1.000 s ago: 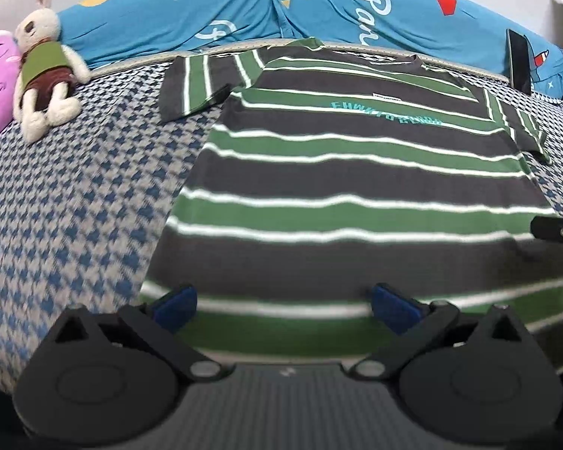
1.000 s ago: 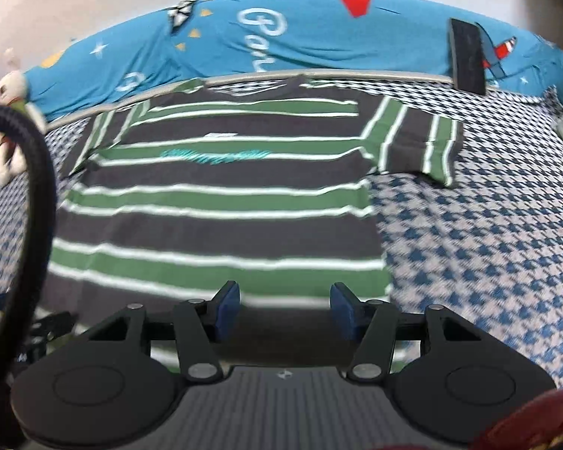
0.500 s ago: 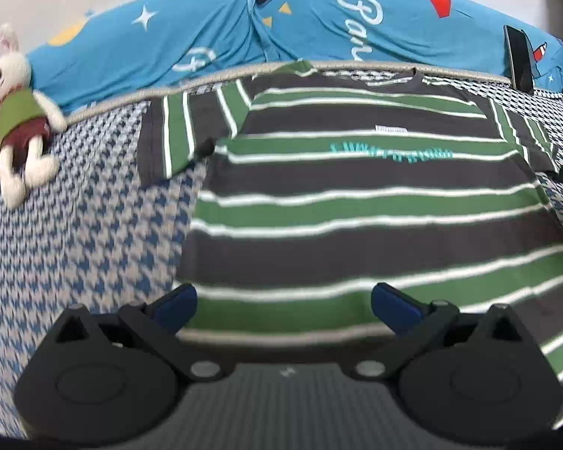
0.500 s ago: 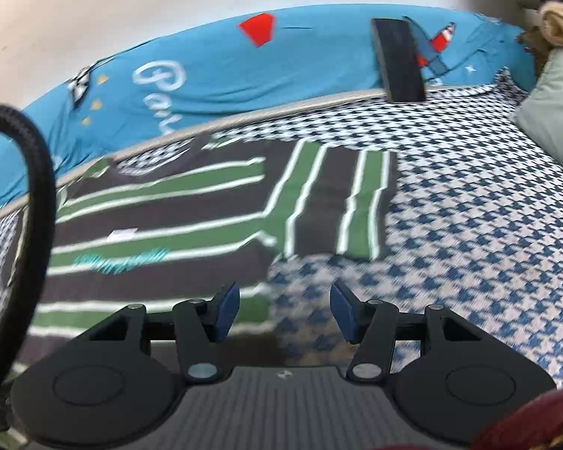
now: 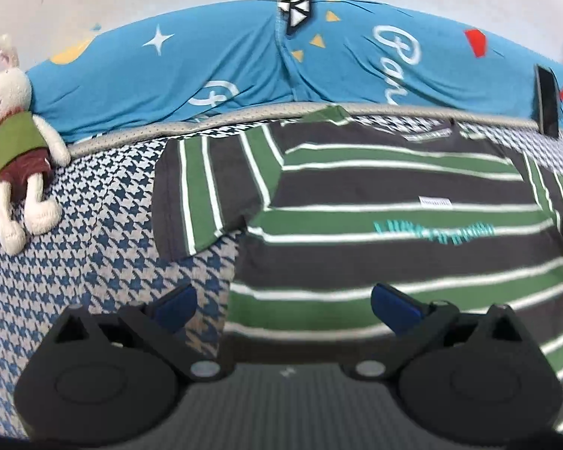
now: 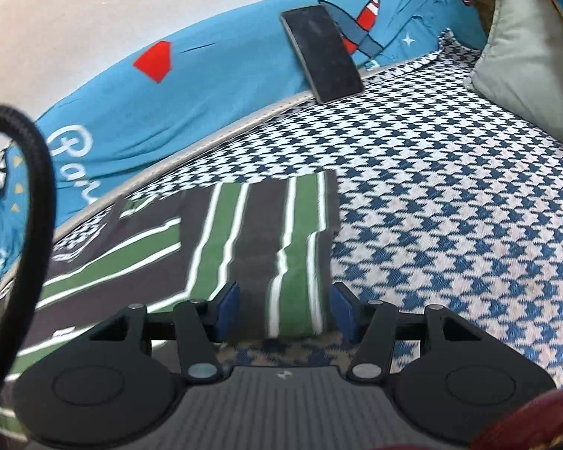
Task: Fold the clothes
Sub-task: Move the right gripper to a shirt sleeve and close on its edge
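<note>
- Left wrist view: the left gripper hangs low over the bed with its blue-padded jaws spread wide and nothing between them.
- The striped T-shirt, in dark grey, green and white, lies flat on the houndstooth bedcover, filling the middle and right of the view, its collar at the far side.
- The shirt's left side edge runs up between the two pads; the left pad is over bare bedcover, the other over the shirt's body.
- One short sleeve is spread out flat to the left, beyond the gripper.
- A plush rabbit lies at the far left, next to the blue quilt that runs along the far edge.
- A dark phone leans on the quilt at the far right.
- Right wrist view: the right gripper has its jaws apart, set either side of the other sleeve; whether the pads touch the cloth cannot be told.
- The phone leans on the quilt beyond, a grey pillow sits far right, and a black cable loops at the left.
</note>
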Motion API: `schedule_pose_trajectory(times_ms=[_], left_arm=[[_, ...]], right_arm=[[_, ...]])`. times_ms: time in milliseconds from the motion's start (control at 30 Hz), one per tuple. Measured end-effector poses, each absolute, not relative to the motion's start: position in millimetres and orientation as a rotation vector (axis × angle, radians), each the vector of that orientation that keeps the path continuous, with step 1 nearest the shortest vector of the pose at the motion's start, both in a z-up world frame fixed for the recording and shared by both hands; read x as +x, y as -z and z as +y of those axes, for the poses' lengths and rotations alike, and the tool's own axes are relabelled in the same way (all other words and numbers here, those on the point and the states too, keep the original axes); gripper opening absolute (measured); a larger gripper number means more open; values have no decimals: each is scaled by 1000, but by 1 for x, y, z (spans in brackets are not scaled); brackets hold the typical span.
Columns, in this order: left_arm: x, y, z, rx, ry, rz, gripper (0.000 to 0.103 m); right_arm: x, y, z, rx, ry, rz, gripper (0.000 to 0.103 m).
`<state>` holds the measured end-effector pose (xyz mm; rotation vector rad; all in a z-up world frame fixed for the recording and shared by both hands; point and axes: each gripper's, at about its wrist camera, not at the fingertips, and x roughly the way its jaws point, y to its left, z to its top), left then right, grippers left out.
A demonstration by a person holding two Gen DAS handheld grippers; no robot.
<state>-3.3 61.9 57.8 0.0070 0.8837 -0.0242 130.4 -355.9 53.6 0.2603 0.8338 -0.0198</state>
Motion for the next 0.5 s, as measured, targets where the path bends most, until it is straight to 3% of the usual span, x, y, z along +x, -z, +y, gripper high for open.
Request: schedule_pose_trajectory(times_ms=[500], left_arm=[[4,-44,80,-154,18,934,103]], right_arm=[[167,-37,-362,303,104,814,54]])
